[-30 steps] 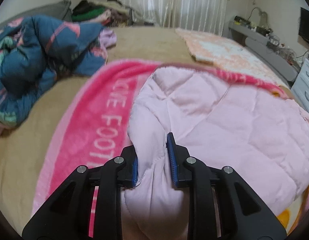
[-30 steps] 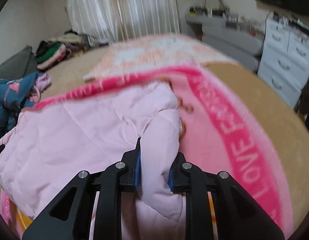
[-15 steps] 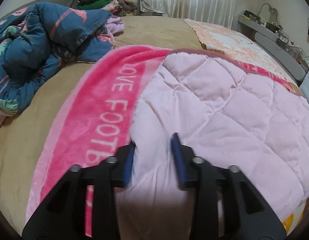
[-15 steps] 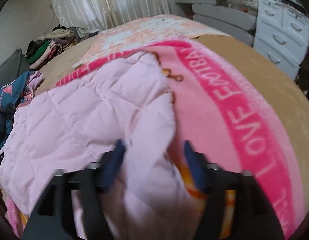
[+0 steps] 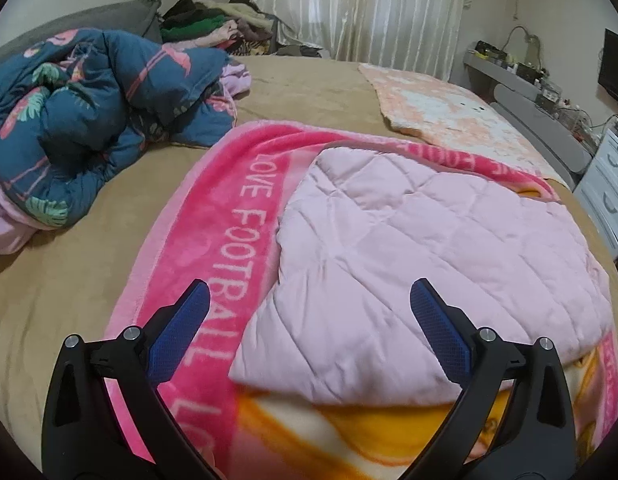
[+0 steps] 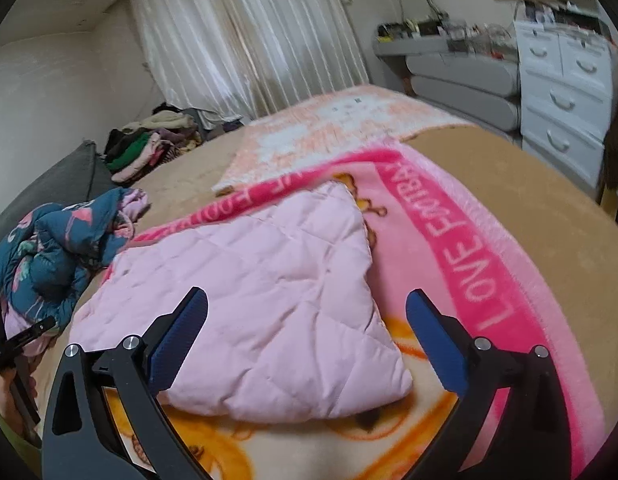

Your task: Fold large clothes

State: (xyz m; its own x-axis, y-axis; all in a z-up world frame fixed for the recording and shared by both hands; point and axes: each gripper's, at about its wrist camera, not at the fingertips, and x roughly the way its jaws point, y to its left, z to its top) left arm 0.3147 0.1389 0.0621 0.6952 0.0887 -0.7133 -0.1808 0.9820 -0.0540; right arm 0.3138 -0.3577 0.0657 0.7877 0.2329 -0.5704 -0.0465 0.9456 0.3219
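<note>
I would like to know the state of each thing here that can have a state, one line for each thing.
left gripper: open, jaws just opened, nothing between them
right gripper: open, jaws just opened, nothing between them
pink quilted garment: folded, lying flat on the pink blanket
pink blanket: spread out on the bed
blue patterned quilt: crumpled in a heap
white drawers: closed
curtains: drawn

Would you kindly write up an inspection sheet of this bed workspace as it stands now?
Surface: tan bed cover, pink blanket spread on it.
Job's things: pale pink quilted garment folded flat on the blanket.
Clutter: blue floral quilt bunched; clothes pile; peach mat.
Grippers: left gripper and right gripper open, jaws just opened, garment released.
Cables: wires by the grey shelf.
Surroundings: curtains, white drawers.
</note>
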